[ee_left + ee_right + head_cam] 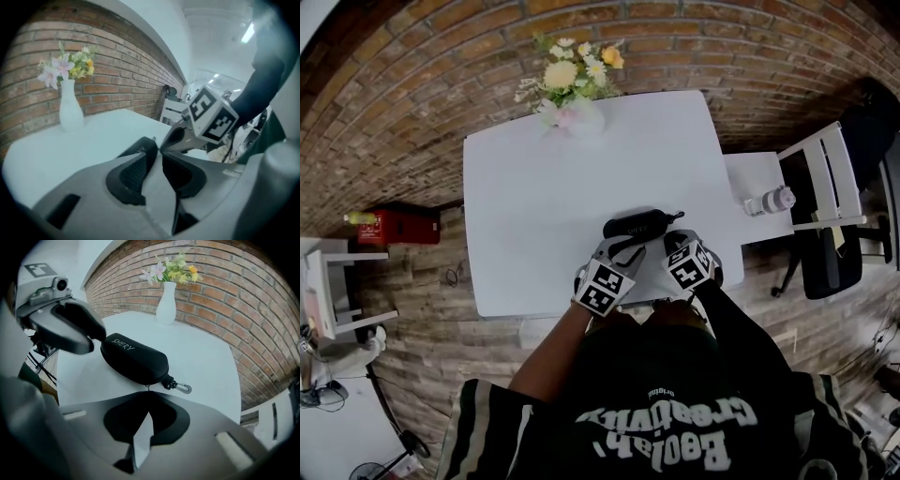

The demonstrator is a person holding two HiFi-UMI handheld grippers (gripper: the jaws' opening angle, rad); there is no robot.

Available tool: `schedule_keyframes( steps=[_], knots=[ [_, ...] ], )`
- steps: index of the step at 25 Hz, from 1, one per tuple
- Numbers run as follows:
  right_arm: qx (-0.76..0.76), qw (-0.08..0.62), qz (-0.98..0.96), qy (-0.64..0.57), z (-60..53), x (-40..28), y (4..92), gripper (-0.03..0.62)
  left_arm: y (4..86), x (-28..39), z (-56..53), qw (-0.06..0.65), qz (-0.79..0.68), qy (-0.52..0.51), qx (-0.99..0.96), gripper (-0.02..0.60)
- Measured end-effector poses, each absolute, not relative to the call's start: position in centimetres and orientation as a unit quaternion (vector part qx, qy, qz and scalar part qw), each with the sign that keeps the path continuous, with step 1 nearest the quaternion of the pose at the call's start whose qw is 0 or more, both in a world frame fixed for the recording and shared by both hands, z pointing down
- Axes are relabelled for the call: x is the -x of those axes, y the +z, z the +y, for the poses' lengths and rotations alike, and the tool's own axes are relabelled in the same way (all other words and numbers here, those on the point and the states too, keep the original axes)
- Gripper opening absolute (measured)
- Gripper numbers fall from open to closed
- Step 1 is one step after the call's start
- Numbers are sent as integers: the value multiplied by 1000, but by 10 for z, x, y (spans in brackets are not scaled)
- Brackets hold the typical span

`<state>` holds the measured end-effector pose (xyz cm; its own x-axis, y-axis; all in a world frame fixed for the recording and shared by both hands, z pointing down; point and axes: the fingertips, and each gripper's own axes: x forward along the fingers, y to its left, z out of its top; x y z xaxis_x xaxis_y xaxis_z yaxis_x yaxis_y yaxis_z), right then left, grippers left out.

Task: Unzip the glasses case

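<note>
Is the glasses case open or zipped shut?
Zipped shut. In the right gripper view the glasses case shows no gap along its seam; the right tool is closed on its zipper pull.

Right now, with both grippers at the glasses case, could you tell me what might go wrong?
1. The left gripper stands open at the end of the glasses case, not clamped on it. If the pull starts now, the case may slide across the table instead of unzipping.
2. The right gripper is shut on only the small zip pull, which could slip out of the pinch.
</note>
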<state>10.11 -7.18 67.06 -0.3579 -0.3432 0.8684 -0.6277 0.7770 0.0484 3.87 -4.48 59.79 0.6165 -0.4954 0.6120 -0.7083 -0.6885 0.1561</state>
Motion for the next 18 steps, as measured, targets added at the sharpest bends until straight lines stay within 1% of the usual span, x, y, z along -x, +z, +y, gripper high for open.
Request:
schedule_keyframes(
  steps=[2, 3, 7, 8, 13, 18],
  knots=[
    [-302, 478, -810, 157, -71, -102, 670, 14, 609, -51, -28, 218, -308, 280, -883, 126],
    [-301, 477, -810, 159, -70, -102, 670, 14, 616, -53, -24, 227, -302, 285, -881, 144],
    [-291, 477, -815, 154, -61, -93, 667, 14, 633, -36, -25, 285, -311, 287, -860, 187],
    [-286, 477, -817, 152, -57, -90, 666, 14, 635, -29, -27, 292, -319, 285, -856, 184],
    [-246, 477, -834, 132, -34, -59, 662, 14, 633, 6, -47, 287, -376, 276, -837, 181],
    [-215, 482, -841, 119, -20, -40, 664, 14, 634, 21, -51, 301, -395, 279, -822, 192]
  ],
)
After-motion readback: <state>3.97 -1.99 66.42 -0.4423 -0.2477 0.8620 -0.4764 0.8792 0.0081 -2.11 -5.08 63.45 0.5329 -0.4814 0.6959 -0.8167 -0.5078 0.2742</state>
